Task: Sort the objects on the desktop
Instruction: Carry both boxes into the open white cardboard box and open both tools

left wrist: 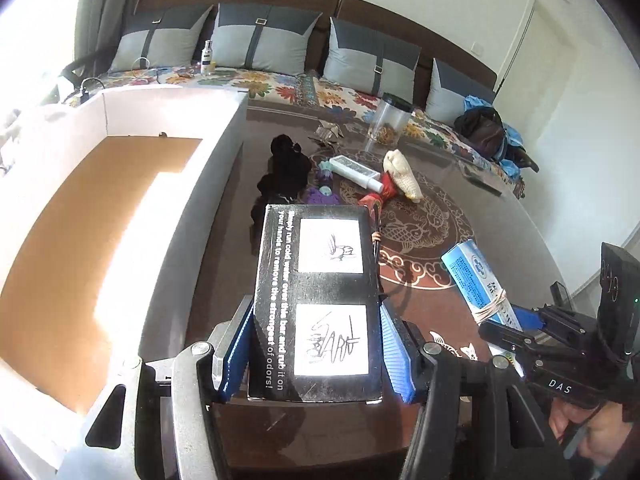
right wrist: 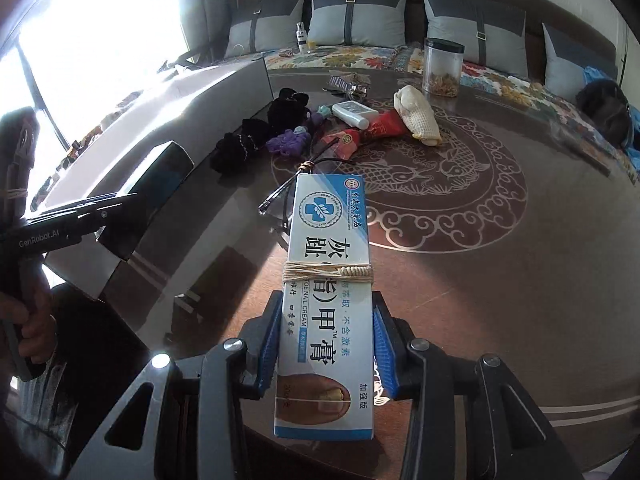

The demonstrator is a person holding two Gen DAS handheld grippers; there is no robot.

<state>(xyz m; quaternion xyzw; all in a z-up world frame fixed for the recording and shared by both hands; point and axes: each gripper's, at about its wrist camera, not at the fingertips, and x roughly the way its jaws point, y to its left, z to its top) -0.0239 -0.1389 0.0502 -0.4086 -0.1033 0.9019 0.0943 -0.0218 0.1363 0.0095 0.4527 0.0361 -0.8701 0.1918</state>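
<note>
My left gripper (left wrist: pixel 316 344) is shut on a black box (left wrist: pixel 318 300) with white pictures, held above the table beside the open white carton (left wrist: pixel 120 208) on the left. My right gripper (right wrist: pixel 326 344) is shut on a blue-and-white nail cream box (right wrist: pixel 328 280) tied with string, held over the table. In the right wrist view the left gripper (right wrist: pixel 120 204) with the black box (right wrist: pixel 156 196) shows at the left; in the left wrist view the right gripper (left wrist: pixel 520 324) and the cream box (left wrist: pixel 476 280) show at the right.
On the brown patterned table (right wrist: pixel 520 240) lie black cloth pieces (right wrist: pixel 256 136), a purple item (right wrist: pixel 290 142), a white bottle (right wrist: pixel 354 114), a red packet (right wrist: pixel 368 130), a cream mesh bag (right wrist: pixel 418 120), glasses (right wrist: pixel 292 188) and a clear jar (right wrist: pixel 442 68). A sofa with cushions stands behind.
</note>
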